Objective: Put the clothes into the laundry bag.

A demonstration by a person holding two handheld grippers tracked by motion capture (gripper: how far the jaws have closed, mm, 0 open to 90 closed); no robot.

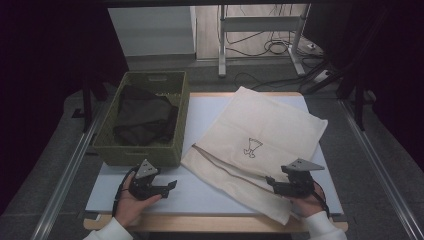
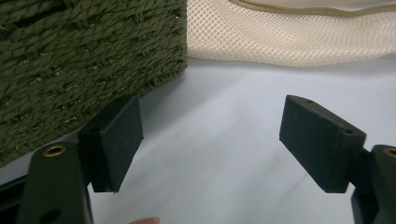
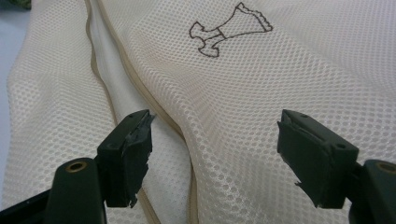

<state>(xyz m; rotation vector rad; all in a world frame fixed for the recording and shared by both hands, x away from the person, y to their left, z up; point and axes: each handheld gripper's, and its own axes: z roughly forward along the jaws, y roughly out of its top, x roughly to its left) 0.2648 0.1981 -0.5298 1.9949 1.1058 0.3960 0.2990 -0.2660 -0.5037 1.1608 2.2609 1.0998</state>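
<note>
Right gripper view: cream honeycomb mesh bag [image 3: 261,93], taupe-piped with a stitched dress outline, lies flat on the white table [image 1: 200,192] beside a woven green basket [image 1: 145,150]. Right gripper [image 3: 212,154] and left gripper [image 2: 210,140] gape wide, holding nothing.

mesh bag [image 1: 260,135]: cream white, full of tiny holes like a net, with a tan strip along its edge
drawing on the bag [image 1: 252,147]: thin dark lines, middle of the frame
basket [image 1: 142,150]: olive green, woven like twisted rope, left of the frame
cloth in the basket [image 1: 145,117]: black
table top [image 1: 210,192]: pale blue-white, with a light wood edge
left gripper [image 2: 210,140]: black jaws, small brass rings
right gripper [image 3: 215,154]: black jaws, small brass rings
plates on the grippers [image 1: 146,169]: grey
sleeves [image 1: 325,227]: white
</note>
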